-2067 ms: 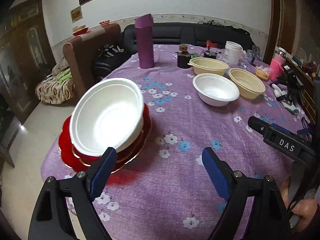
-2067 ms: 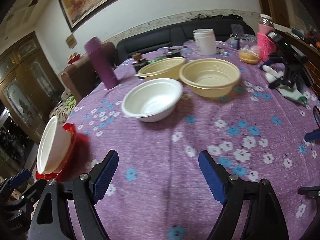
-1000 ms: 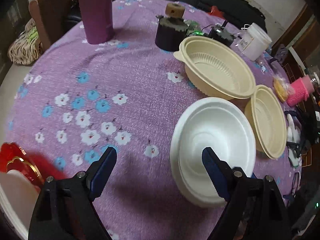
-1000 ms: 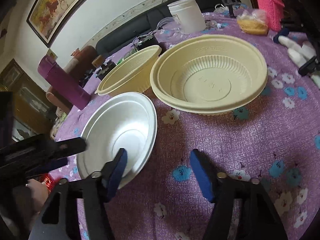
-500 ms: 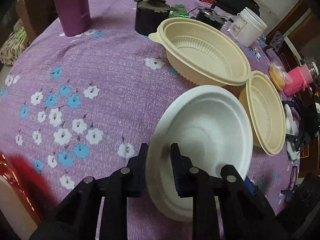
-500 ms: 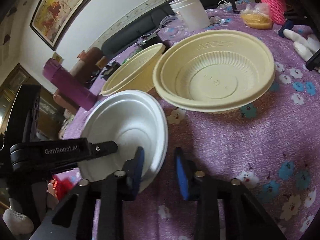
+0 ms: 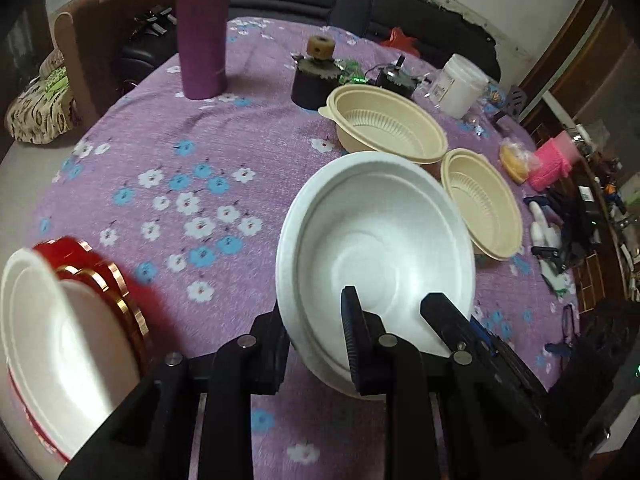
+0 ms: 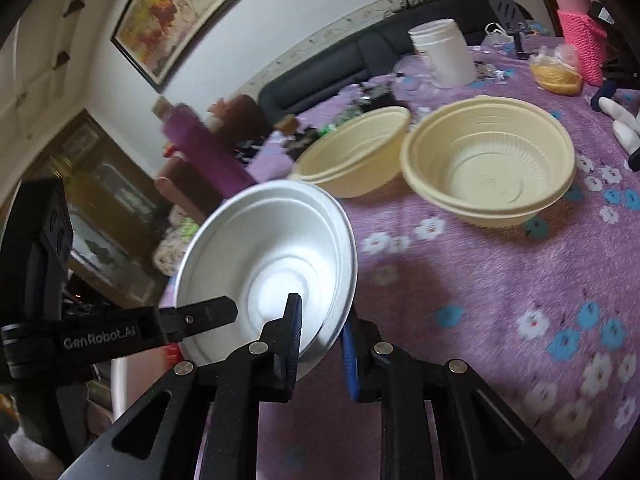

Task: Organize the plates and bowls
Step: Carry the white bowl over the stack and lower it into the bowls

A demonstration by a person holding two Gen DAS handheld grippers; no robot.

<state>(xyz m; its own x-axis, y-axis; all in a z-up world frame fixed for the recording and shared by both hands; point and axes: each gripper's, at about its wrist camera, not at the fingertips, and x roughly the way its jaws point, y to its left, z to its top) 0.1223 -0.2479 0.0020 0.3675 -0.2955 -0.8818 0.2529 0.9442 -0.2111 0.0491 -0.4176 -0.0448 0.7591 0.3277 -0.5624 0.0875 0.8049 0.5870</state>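
Observation:
A white foam bowl (image 7: 376, 240) hangs tilted above the purple flowered tablecloth (image 7: 200, 152). My left gripper (image 7: 316, 336) is shut on its near rim, one finger inside and one outside. My right gripper (image 8: 320, 336) clamps the rim of the same white bowl (image 8: 272, 256), its jaws still closing with the rim between the pads. Each gripper shows in the other's view, on the far side of the bowl. A second white bowl (image 7: 60, 344) rests on a stack of red plates (image 7: 100, 276) at the lower left. Two beige bowls (image 7: 390, 132) (image 7: 482, 204) sit further back on the table.
A tall purple bottle (image 7: 202, 28), a dark pot (image 7: 316, 76) and a white jar (image 7: 460, 84) stand at the back of the table. Pink and yellow items (image 7: 552, 160) and dark clutter crowd the right edge. A black sofa (image 8: 340, 68) lies beyond.
Both grippers came from near the red plates to the white bowl and closed on its rim. The bowl has since risen off the cloth and tilted.

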